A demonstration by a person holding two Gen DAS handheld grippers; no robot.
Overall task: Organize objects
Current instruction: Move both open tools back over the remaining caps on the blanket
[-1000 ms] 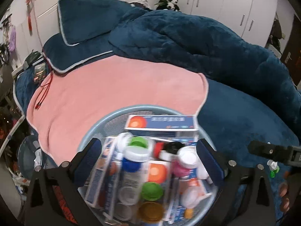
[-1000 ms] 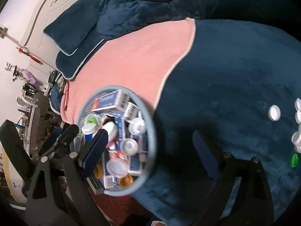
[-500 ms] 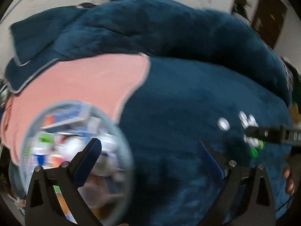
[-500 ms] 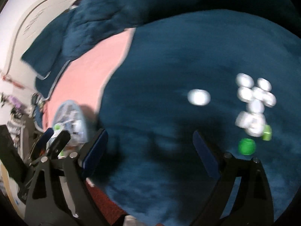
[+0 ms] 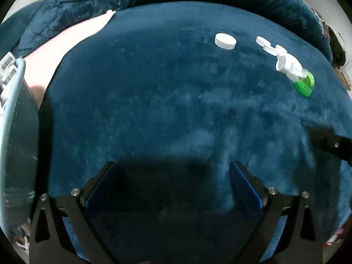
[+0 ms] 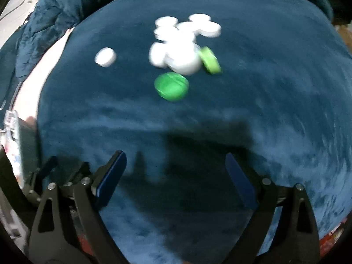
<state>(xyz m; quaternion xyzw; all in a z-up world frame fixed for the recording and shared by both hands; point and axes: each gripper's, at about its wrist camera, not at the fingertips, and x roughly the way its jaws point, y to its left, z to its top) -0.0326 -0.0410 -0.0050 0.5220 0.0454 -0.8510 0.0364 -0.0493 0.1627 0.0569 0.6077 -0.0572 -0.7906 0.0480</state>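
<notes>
Both grippers hang empty over a dark blue plush blanket (image 6: 275, 92) spread across a bed, their shadows falling on the pile just ahead of the blue pads. In the right wrist view, the right gripper (image 6: 176, 171) has its jaws spread wide with nothing between them, and the left gripper (image 5: 172, 180) in its own view stands released the same way, only blanket showing in the gap. Beyond the right gripper, well clear of its fingertips, lies a green bottle cap (image 6: 171, 86), the nearest of the loose pieces; just past it sits a blurred cluster of white caps (image 6: 182, 41) with a second, lighter green cap (image 6: 210, 59) tipped against its right side, and a lone white cap (image 6: 105, 56) lies apart to the left. At the left edge of the left wrist view, a pale blue basket (image 5: 12, 101) shows its rim, resting by a pink cloth (image 5: 72, 41) farther back. The step in hand appears to be the approach to the scattered caps, with no pick yet made. The next move likely calls for lowering the right gripper over the near green cap, straddling it with the jaws and pinching it at the rim; the soft pile may let so low a piece sink or tilt, so a shallow, centred closure seems wise.
</notes>
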